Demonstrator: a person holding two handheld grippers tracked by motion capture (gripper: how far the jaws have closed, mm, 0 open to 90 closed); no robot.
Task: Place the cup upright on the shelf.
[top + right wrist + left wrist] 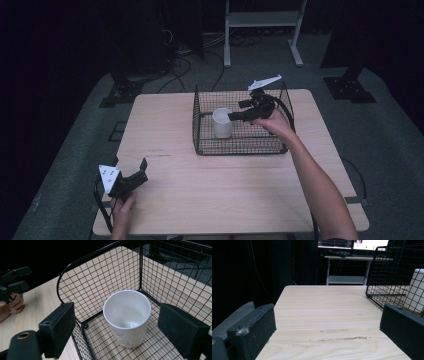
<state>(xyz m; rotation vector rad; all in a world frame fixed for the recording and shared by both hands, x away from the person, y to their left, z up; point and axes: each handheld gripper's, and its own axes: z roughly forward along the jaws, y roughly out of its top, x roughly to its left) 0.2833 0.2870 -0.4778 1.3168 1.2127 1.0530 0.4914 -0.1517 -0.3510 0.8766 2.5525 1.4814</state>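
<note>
A white cup (pixel 222 122) stands upright and empty in the left part of a black wire basket (pixel 240 150) on the far half of the wooden table (pixel 225 195). My right gripper (pixel 236 111) reaches into the basket from the right, open, its jaws either side of the cup (pixel 127 315) and apart from it. My left gripper (pixel 131 167) rests low at the table's near left corner, open, nothing between its jaws. In the left gripper view the gripper (pixel 328 315) faces bare table, with the basket (pixel 392 265) and cup (pixel 417 290) to the right.
In the right gripper view the basket wall (pixel 100 270) curves behind the cup, and the other hand with its gripper (pixel 12 280) lies far left. A white metal stand (pixel 262 20) and cables (pixel 180 65) lie on the floor beyond the table.
</note>
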